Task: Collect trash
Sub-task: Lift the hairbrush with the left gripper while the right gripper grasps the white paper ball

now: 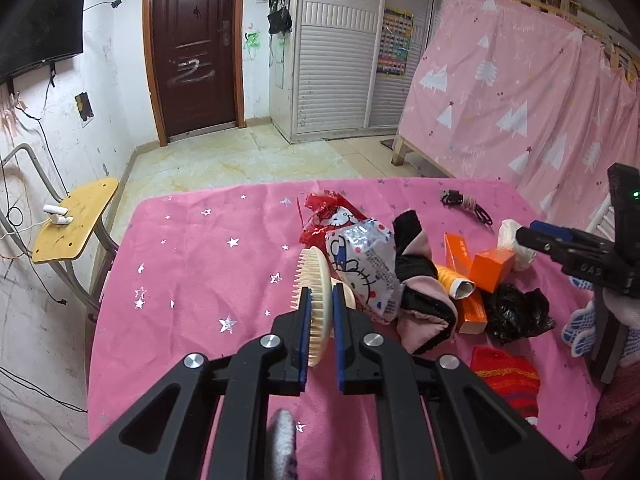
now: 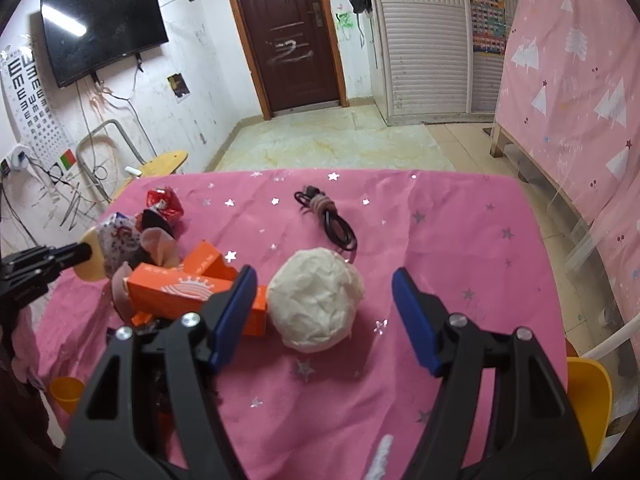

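My left gripper (image 1: 322, 296) is shut on a cream bristle brush (image 1: 314, 268), held on edge over the pink star tablecloth (image 1: 192, 280). Right behind it lie a Hello Kitty wrapper (image 1: 360, 268) and a red wrapper (image 1: 326, 206). A crumpled white paper ball (image 2: 316, 300) rests on the cloth between the fingers of my right gripper (image 2: 324, 274), which is open and not touching it. Orange boxes (image 2: 176, 292) lie just left of its left finger. In the left wrist view, the right gripper (image 1: 528, 236) shows at the right edge.
A black and pink cloth (image 1: 420, 284), a black plastic bag (image 1: 516, 312) and a red knit piece (image 1: 504, 376) crowd the pile. A coiled black cable (image 2: 328, 216) lies farther back. A yellow cup (image 2: 66, 392) stands at the table's left edge, and a yellow chair (image 1: 76, 224) beside it.
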Action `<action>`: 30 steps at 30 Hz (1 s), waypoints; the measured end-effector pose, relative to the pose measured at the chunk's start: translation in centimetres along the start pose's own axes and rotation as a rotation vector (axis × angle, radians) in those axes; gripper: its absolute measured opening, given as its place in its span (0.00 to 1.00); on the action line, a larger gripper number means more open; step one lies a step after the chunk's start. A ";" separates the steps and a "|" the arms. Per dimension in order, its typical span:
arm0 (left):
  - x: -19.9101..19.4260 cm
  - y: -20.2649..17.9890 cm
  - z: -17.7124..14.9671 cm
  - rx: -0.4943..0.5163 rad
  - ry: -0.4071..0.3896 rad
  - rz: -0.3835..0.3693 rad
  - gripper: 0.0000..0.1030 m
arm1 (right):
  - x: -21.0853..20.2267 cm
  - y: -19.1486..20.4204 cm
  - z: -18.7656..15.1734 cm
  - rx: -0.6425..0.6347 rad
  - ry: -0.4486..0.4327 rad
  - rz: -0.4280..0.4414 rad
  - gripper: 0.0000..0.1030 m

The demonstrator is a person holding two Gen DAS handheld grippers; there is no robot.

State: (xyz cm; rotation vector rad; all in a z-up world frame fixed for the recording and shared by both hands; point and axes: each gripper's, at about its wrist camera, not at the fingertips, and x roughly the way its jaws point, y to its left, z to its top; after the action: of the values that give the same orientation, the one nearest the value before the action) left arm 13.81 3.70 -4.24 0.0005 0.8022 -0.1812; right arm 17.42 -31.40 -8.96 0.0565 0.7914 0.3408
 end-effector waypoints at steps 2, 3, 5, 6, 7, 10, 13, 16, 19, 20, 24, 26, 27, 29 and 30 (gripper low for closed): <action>-0.1 0.1 0.1 -0.002 -0.005 0.003 0.01 | 0.4 0.1 -0.1 -0.003 0.011 0.002 0.65; -0.2 0.1 0.1 -0.007 -0.008 0.007 0.01 | 0.6 0.2 -0.1 -0.008 0.020 0.003 0.65; -0.3 0.2 0.1 -0.013 -0.012 0.007 0.01 | 1.0 0.6 -0.2 -0.025 0.034 -0.004 0.65; -0.4 0.3 0.1 -0.015 -0.015 0.008 0.01 | 1.2 0.7 -0.3 -0.032 0.039 -0.011 0.63; -0.6 0.4 0.1 -0.016 -0.019 0.010 0.01 | 1.3 0.7 -0.3 -0.033 0.046 -0.007 0.50; -1.2 0.6 0.1 -0.024 -0.030 0.014 0.01 | 1.0 0.7 -0.3 -0.032 0.032 -0.011 0.50; -2.0 0.7 0.0 -0.022 -0.045 0.019 0.01 | 0.2 0.6 -0.3 -0.029 -0.003 -0.016 0.50; -2.6 0.7 0.2 -0.021 -0.056 0.023 0.01 | -0.8 0.6 -0.2 -0.023 -0.034 -0.012 0.50; -3.5 0.4 0.5 -0.016 -0.071 0.027 0.01 | -1.8 0.3 0.1 -0.012 -0.058 -0.007 0.50; -3.7 0.3 0.6 -0.013 -0.076 0.028 0.01 | -2.2 0.1 0.2 -0.007 -0.066 -0.005 0.50; -5.0 -0.8 0.9 0.006 -0.102 0.032 0.01 | -3.9 -0.8 0.3 0.017 -0.113 -0.003 0.50; -5.6 -1.4 1.2 0.021 -0.115 0.030 0.01 | -4.8 -1.5 0.3 0.026 -0.135 -0.003 0.50; -6.0 -2.0 1.5 0.030 -0.122 0.028 0.01 | -5.4 -1.9 0.3 0.032 -0.147 -0.003 0.50; -6.7 -3.4 1.9 0.057 -0.137 0.021 0.01 | -6.5 -2.8 0.2 0.045 -0.171 -0.008 0.50; -6.9 -3.9 2.1 0.066 -0.142 0.018 0.01 | -7.1 -3.3 0.2 0.052 -0.184 -0.009 0.50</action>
State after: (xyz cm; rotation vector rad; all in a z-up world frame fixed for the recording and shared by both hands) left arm 10.02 0.80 2.39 0.0569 0.6543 -0.1890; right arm 13.86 -36.79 -4.58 0.1317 0.6183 0.3019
